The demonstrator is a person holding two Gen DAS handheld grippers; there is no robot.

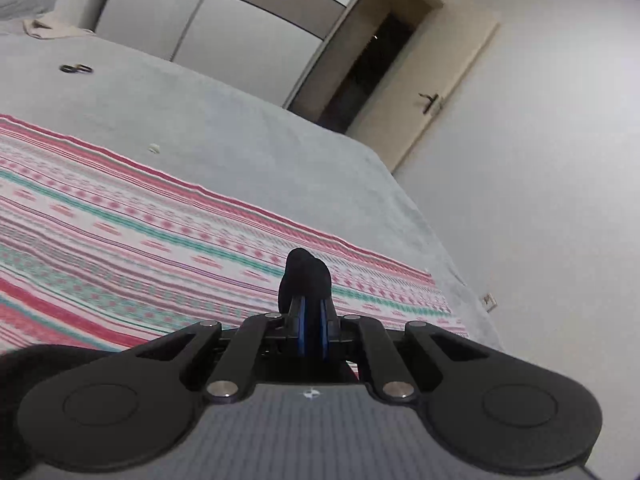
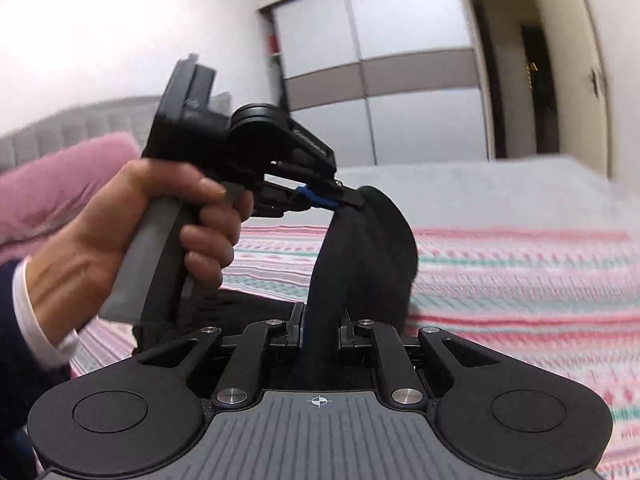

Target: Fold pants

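Observation:
The pants (image 2: 368,248) are black cloth, lifted above the bed. My right gripper (image 2: 322,320) is shut on a band of the pants that runs up between its fingers. My left gripper (image 2: 348,198) shows in the right wrist view, held by a hand, shut on the top fold of the same cloth. In the left wrist view my left gripper (image 1: 313,312) is shut with a black bunch of the pants (image 1: 306,272) sticking out past its tips. More black cloth (image 1: 36,364) hangs at the lower left.
A striped pink, white and teal cover (image 1: 160,232) lies on a grey bedspread (image 1: 248,128). A small dark object (image 1: 76,68) and a beige cloth (image 1: 48,28) lie far up the bed. A pink pillow (image 2: 60,184), wardrobe (image 2: 380,60) and door (image 1: 436,92) stand behind.

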